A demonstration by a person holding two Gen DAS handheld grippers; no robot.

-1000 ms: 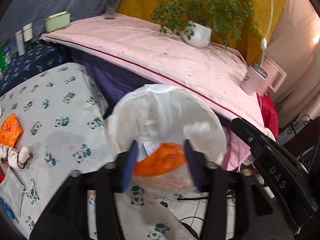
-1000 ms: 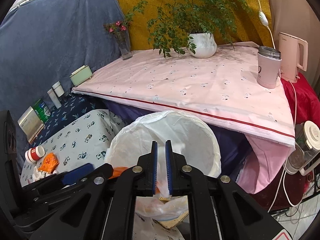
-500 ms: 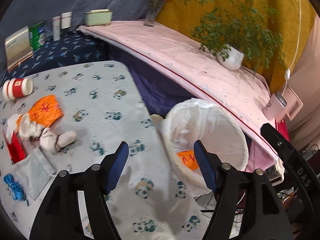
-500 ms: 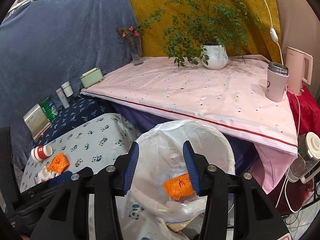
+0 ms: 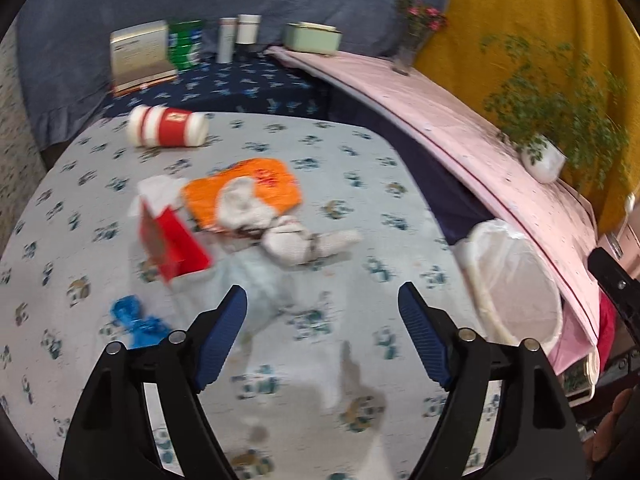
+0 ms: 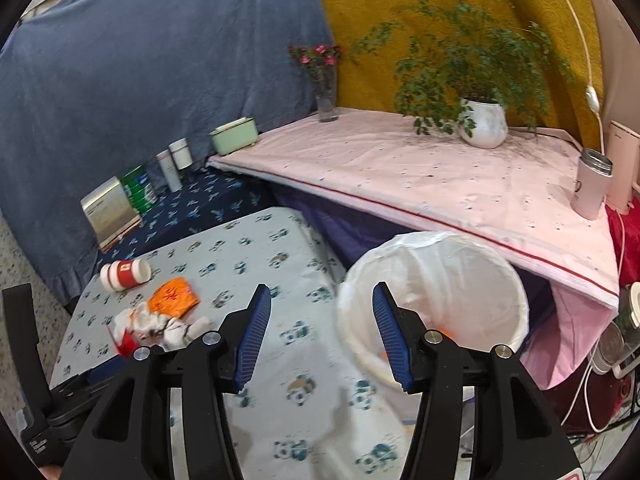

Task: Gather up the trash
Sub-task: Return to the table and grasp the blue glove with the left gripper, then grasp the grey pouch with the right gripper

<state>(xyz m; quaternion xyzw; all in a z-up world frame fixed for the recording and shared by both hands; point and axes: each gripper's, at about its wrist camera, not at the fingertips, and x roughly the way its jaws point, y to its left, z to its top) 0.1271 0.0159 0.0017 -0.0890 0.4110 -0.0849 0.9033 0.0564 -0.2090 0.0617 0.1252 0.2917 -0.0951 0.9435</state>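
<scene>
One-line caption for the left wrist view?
Open left gripper above panda sheet; orange wrapper and red box ahead.

The cup (image 5: 167, 132) lies on the table (image 5: 360, 184) at 11 o'clock; the bin (image 5: 516, 280) stands at 3 o'clock.

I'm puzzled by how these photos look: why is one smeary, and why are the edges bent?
Left wrist view: motion blur smears the orange wrapper and red carton. Right wrist view: sharper, the white-lined bin fairly crisp. Both: fisheye curvature bows the pink-clothed table, with black corners around the round image.
</scene>
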